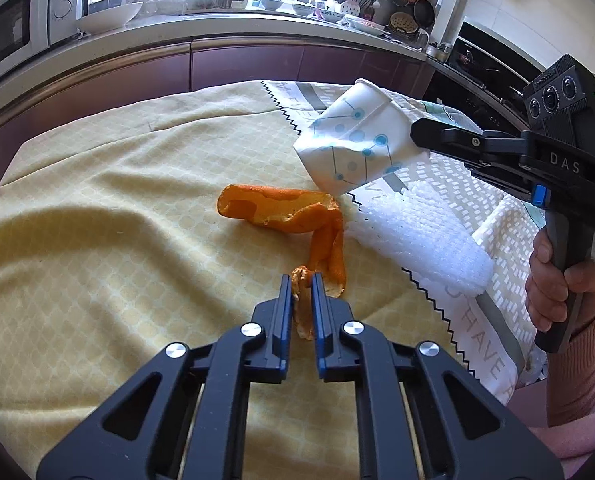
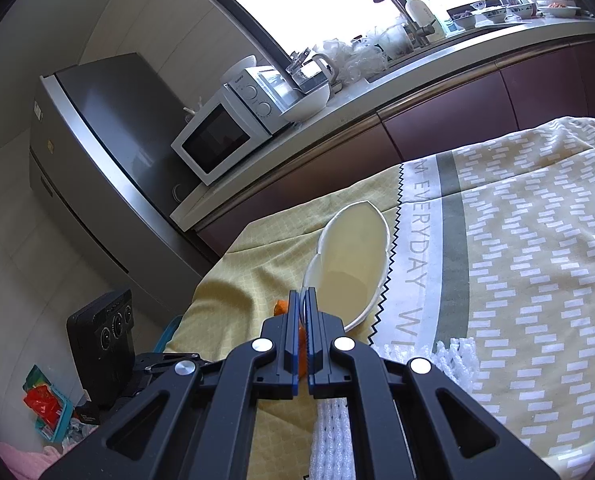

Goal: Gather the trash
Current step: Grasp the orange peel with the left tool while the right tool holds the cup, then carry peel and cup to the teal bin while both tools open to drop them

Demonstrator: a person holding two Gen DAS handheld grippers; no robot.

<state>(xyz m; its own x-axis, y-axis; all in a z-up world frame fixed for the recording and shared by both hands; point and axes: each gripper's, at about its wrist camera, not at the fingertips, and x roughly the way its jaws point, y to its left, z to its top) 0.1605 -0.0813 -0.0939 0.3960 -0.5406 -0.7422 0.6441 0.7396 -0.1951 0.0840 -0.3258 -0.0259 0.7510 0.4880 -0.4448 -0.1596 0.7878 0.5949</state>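
The left tool [image 1: 300, 280] is clamped on the near end of an orange peel [image 1: 285, 212], whose long curled strip trails away toward 12 o'clock across the yellow cloth [image 1: 97, 240] covering the tabletop. The right tool [image 2: 303, 294] is clenched on the rim of a crumpled paper cup [image 1: 357, 140], held tilted above the cloth at 1 o'clock from the peel. A white foam net [image 1: 421, 236] lies just beside the peel at 3 o'clock, on a patterned towel [image 2: 537, 240].
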